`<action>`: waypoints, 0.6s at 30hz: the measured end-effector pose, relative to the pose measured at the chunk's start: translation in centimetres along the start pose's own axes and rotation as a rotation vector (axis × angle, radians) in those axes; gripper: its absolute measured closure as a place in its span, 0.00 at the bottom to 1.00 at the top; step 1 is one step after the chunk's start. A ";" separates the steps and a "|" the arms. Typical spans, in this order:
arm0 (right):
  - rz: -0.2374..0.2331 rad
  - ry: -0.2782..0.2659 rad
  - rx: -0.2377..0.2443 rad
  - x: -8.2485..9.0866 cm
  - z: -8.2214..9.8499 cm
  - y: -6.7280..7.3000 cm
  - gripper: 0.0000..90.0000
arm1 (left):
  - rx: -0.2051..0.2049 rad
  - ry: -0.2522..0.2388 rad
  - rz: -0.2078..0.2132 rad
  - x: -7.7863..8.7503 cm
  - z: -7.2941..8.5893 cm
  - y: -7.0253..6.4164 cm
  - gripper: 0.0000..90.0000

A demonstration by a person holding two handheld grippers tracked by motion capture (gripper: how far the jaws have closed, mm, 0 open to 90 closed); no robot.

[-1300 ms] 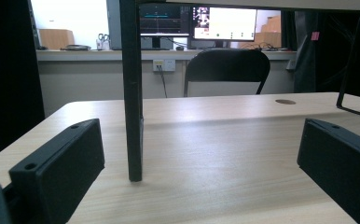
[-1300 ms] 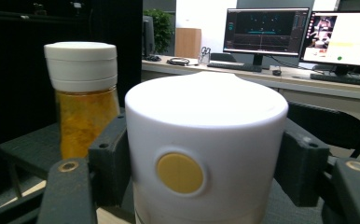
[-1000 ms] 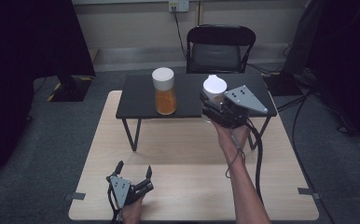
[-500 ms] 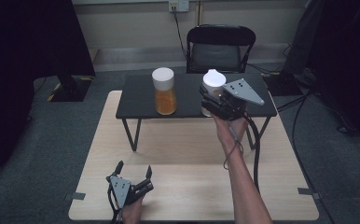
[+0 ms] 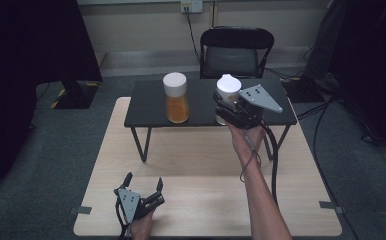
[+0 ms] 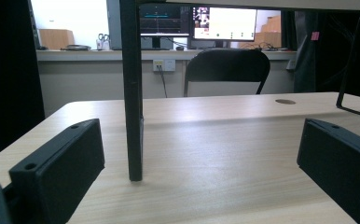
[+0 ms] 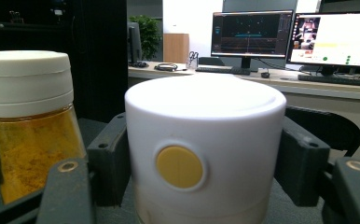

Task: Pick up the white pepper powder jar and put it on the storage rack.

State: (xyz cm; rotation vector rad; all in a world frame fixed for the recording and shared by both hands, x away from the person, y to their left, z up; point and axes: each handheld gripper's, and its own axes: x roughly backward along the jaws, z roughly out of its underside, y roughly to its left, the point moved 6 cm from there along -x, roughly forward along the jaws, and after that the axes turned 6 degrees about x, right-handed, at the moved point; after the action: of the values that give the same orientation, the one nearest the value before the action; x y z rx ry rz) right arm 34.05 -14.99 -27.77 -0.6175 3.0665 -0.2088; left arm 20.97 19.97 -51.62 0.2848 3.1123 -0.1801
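Now your right gripper (image 5: 229, 104) has edged forward a little, jaws clamped on the white-capped jar (image 7: 205, 154) over the black shelf (image 5: 146, 107), beside the orange jar (image 5: 176, 97) (grip looks settled). Left gripper (image 5: 142, 190) idles on the table (image 5: 206, 200), spread.

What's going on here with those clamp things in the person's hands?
A person holds a clamp tool in each hand. The right gripper is closed around a white-lidded jar on the small black table, beside a second jar with orange-yellow contents. The left gripper rests open on the wooden table, with nothing between its jaws.
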 end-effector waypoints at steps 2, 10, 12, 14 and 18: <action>0.001 -0.002 -0.002 0.0 0.1 0.0 0.34 | 0.000 0.000 0.000 0.0 0.0 0.0 0.00; 0.000 -0.003 0.003 0.0 0.1 0.0 0.34 | 0.000 0.000 0.000 0.0 0.0 0.0 0.00; -0.002 -0.003 0.002 0.0 0.1 0.0 0.34 | 0.000 0.000 0.000 0.0 0.0 0.0 0.00; -0.003 -0.003 0.002 0.0 0.1 -0.1 0.34 | 0.000 0.000 0.000 0.0 0.0 0.0 0.00; -0.009 -0.003 0.007 0.0 0.0 -0.2 0.33 | 0.000 0.000 0.000 0.0 0.0 0.0 0.00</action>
State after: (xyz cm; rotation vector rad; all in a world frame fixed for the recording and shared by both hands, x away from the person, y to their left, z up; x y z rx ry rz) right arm 34.12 -15.15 -27.79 -0.6309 3.0588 -0.2188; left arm 20.97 19.97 -51.62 0.2848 3.1122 -0.1803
